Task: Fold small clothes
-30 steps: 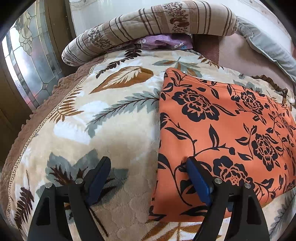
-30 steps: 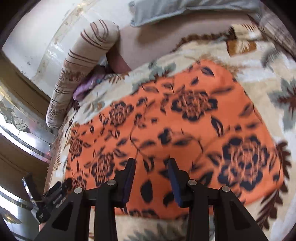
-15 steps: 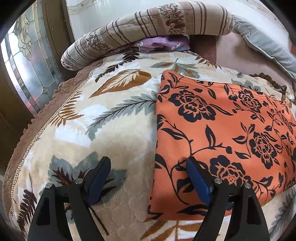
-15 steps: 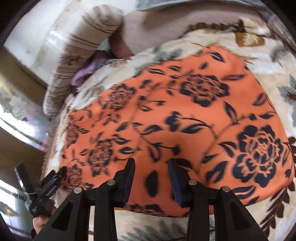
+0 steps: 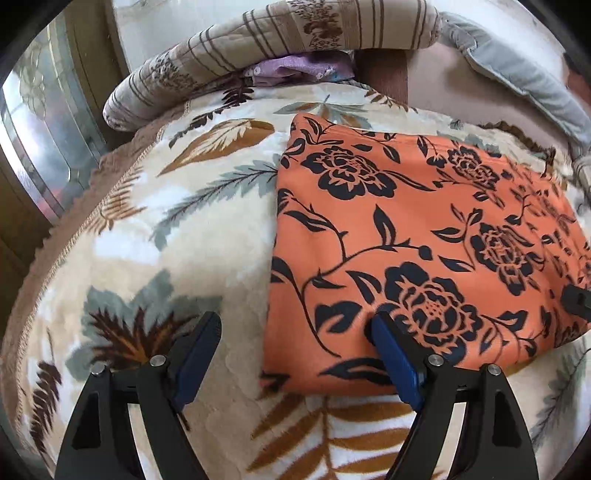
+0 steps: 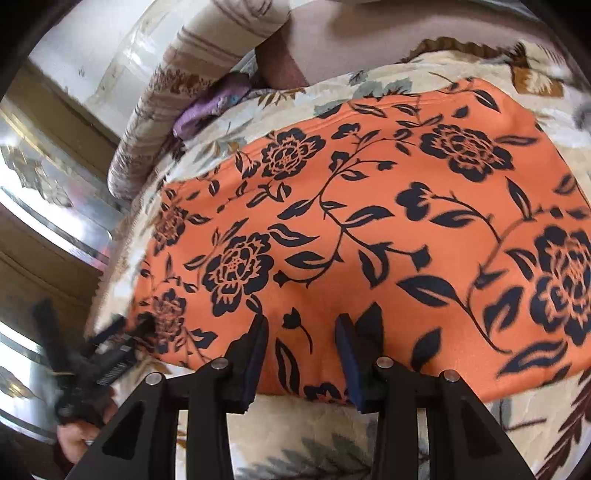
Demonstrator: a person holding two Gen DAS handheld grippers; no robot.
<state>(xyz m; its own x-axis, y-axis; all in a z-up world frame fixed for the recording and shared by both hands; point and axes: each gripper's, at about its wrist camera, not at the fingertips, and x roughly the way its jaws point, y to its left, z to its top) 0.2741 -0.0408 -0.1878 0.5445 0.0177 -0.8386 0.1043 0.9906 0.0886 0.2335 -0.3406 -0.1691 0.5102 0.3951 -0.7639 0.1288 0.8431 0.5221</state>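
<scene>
- Left gripper (image 5: 295,332) spread wide over the bed, gripping nothing; one pad on bare blanket (image 5: 155,243) at 8 o'clock, the other resting over the orange floral garment (image 5: 406,236) near its near-left corner.
- Right gripper (image 6: 301,332) half-parted, nothing pinched; both pads poised just above the garment's near edge at 6 o'clock.
- Garment lying flat, apparently already folded into a rectangle, filling the wrist views from centre out to 3 o'clock; purple cloth (image 5: 295,68) tucked beneath the striped bolster (image 5: 280,33) at 12 o'clock.
- Likely risk: only the top layer caught if pads close shallow, leaving the fold to skew or open.
- Likely risk: plush blanket pinched along with the hem, dragging the bedding up.
- Likely risk: uneven lift from the two mismatched openings, twisting the rectangle and wrinkling slick fabric.
</scene>
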